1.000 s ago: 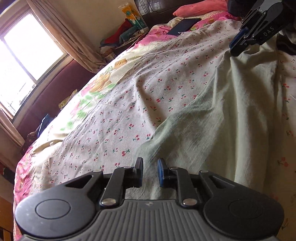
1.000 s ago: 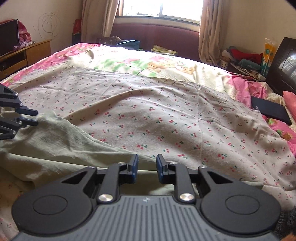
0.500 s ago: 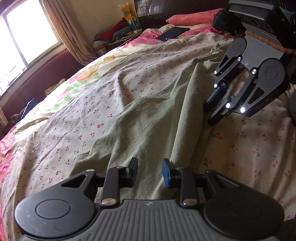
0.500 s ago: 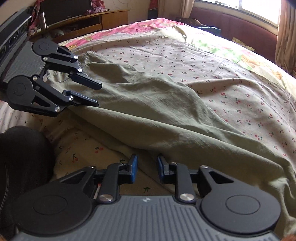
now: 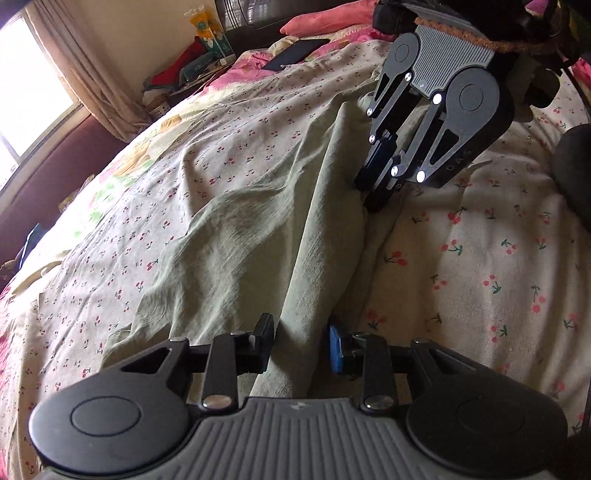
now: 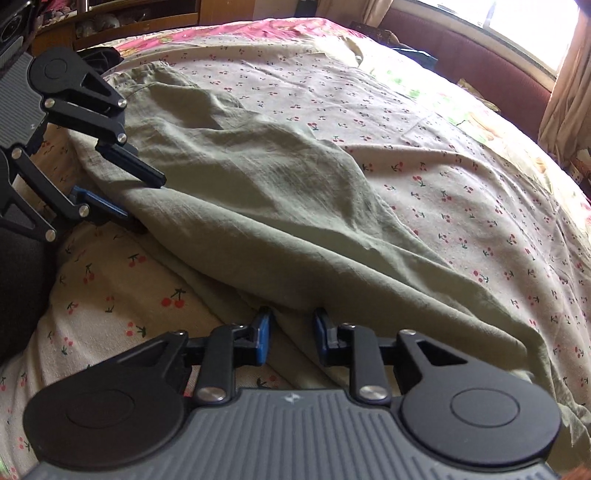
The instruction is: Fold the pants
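While pants (image 5: 240,236) lie on bedsheet (image 5: 480,258) — L gripper (image 5: 301,343) & R gripper (image 6: 291,334) jaws apart, straddling fabric.

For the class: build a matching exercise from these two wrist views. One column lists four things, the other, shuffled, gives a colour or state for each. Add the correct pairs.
Things
1. pants
2. bedsheet
3. left gripper
4. pillow

Descriptions
A. pink, at the head of the bed
B. open, with a fold of cloth between its fingers
C. pale green, rumpled
D. cream with small red cherries

Pairs: 1-C, 2-D, 3-B, 4-A
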A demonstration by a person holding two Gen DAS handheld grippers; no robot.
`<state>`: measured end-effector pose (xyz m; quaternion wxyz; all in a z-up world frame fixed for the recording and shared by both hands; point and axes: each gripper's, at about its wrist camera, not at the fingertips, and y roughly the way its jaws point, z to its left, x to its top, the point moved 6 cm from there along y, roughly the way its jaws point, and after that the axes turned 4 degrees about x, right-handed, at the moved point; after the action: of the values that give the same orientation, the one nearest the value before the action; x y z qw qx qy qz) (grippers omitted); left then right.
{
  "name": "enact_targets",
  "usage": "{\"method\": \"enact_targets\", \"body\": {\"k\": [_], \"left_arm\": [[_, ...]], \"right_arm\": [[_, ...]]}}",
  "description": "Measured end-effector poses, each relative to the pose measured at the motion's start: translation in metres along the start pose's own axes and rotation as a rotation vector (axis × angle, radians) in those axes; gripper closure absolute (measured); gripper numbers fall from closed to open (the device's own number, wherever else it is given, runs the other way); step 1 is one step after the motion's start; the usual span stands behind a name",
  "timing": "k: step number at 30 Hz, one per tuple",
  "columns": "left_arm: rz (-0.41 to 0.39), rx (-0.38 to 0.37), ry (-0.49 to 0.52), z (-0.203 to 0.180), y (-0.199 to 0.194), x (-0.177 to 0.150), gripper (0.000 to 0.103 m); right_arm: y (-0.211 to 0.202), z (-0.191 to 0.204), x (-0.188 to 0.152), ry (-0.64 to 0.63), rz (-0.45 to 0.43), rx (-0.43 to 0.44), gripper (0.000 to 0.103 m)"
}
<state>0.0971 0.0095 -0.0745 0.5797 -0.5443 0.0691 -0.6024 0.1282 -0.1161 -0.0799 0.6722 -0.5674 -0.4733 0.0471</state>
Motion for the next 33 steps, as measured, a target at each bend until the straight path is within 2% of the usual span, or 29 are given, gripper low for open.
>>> {"method": "enact_targets", "body": {"k": [1,4,7,9,11,12,13,16,22,24,27,29,31,33], "left_arm": [[0.009,0.004,-0.004,0.003,0.002,0.000,0.058],[0.004,-0.028,-0.033,0.009,-0.004,0.003,0.058],[0.009,-0.063,-0.040,0.006,-0.009,0.000,0.058],[0.066,-0.082,0.007,-0.004,-0.003,-0.009,0.058],[0.075,-0.082,0.058,-0.013,-0.004,-0.013,0.058],[0.076,-0.103,0.068,-0.015,-0.008,-0.013,0.058],[0.070,-0.120,0.069,-0.017,-0.012,-0.011,0.058],[0.045,-0.129,0.068,-0.021,-0.021,-0.005,0.057],[-0.031,-0.128,-0.009,-0.025,-0.014,0.023,0.057],[-0.059,-0.139,-0.011,-0.031,-0.008,0.038,0.057],[-0.082,-0.163,0.020,-0.044,-0.004,0.053,0.057],[-0.087,-0.182,0.047,-0.052,-0.002,0.060,0.057],[-0.087,-0.198,0.064,-0.058,0.000,0.064,0.057],[-0.081,-0.205,0.070,-0.062,0.004,0.068,0.057]], "right_arm": [[-0.001,-0.002,0.001,0.012,0.002,0.009,0.099],[-0.018,-0.005,0.000,0.058,0.003,0.050,0.103],[-0.038,-0.004,-0.007,0.101,-0.001,0.081,0.102],[-0.044,-0.004,-0.014,0.114,-0.016,0.091,0.099],[-0.042,-0.006,-0.022,0.123,0.007,0.055,0.088],[-0.044,-0.010,-0.027,0.163,0.010,0.040,0.086],[-0.048,-0.014,-0.032,0.210,0.001,0.039,0.082],[-0.075,-0.044,-0.061,0.485,-0.071,0.002,0.068],[-0.123,-0.116,-0.153,1.049,-0.257,-0.277,0.065],[-0.125,-0.132,-0.173,1.162,-0.328,-0.304,0.065],[-0.123,-0.150,-0.191,1.332,-0.475,-0.269,0.062],[-0.123,-0.160,-0.200,1.387,-0.555,-0.280,0.058],[-0.121,-0.168,-0.207,1.413,-0.592,-0.310,0.056],[-0.115,-0.175,-0.215,1.453,-0.634,-0.302,0.056]]}}
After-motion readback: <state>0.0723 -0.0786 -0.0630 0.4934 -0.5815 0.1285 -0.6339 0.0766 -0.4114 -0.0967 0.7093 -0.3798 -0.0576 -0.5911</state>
